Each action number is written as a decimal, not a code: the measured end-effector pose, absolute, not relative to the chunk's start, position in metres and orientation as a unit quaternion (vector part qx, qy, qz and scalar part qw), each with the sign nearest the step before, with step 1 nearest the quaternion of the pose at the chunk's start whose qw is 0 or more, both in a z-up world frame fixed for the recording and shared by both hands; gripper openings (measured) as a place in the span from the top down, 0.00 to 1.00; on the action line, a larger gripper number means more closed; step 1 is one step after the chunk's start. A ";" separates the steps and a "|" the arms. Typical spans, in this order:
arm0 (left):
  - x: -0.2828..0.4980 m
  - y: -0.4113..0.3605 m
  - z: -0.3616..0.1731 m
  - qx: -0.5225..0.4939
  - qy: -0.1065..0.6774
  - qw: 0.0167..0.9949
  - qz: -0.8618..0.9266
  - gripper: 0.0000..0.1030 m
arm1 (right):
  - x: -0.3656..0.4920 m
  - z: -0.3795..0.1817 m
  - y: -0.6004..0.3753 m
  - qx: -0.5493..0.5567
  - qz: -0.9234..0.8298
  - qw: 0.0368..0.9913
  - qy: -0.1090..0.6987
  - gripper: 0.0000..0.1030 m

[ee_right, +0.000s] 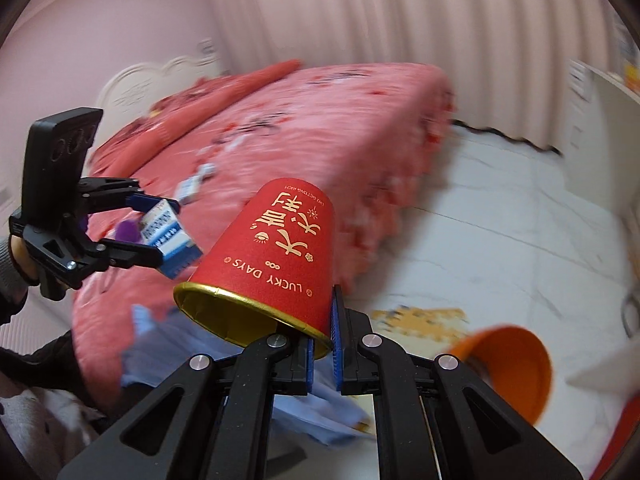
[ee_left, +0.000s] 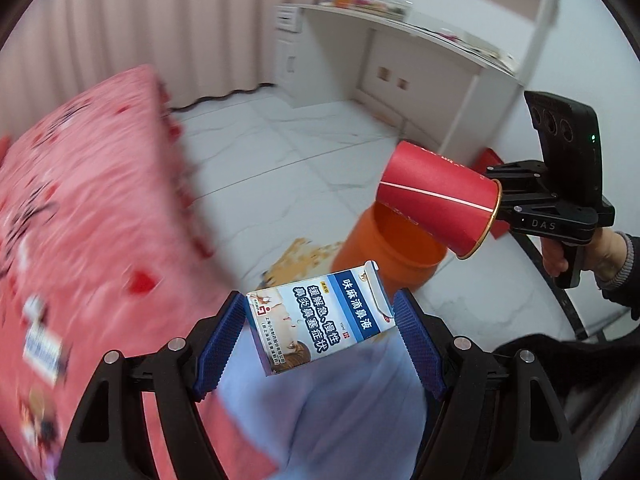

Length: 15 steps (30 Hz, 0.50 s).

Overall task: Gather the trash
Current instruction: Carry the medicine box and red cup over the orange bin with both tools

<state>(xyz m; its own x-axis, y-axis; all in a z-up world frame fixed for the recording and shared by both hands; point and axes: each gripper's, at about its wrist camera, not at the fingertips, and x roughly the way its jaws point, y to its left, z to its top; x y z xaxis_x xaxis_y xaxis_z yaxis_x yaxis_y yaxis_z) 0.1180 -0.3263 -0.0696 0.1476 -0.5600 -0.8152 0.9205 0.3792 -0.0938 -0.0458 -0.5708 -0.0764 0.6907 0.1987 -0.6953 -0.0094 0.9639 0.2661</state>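
One orange bin (ee_left: 390,256), inside unseen

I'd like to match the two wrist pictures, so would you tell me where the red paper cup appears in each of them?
Left wrist view: the red paper cup is right of centre, tilted, its gold rim pinched by the right gripper, above the orange bin.
Right wrist view: the cup fills the centre foreground, rim toward the camera, its wall clamped between the blue pads.
Shared landmark: the orange bin, at lower right here, and the pink bed.
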 end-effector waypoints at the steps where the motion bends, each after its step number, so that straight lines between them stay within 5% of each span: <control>1: 0.119 -0.339 -0.072 0.223 0.407 0.718 -0.519 0.26 | -0.051 -0.080 -0.583 0.126 0.043 0.911 0.391 0.93; 15: 0.097 -0.481 -0.128 0.250 0.426 0.622 -0.607 0.26 | -0.108 -0.176 -0.719 0.195 -0.111 0.867 0.445 0.93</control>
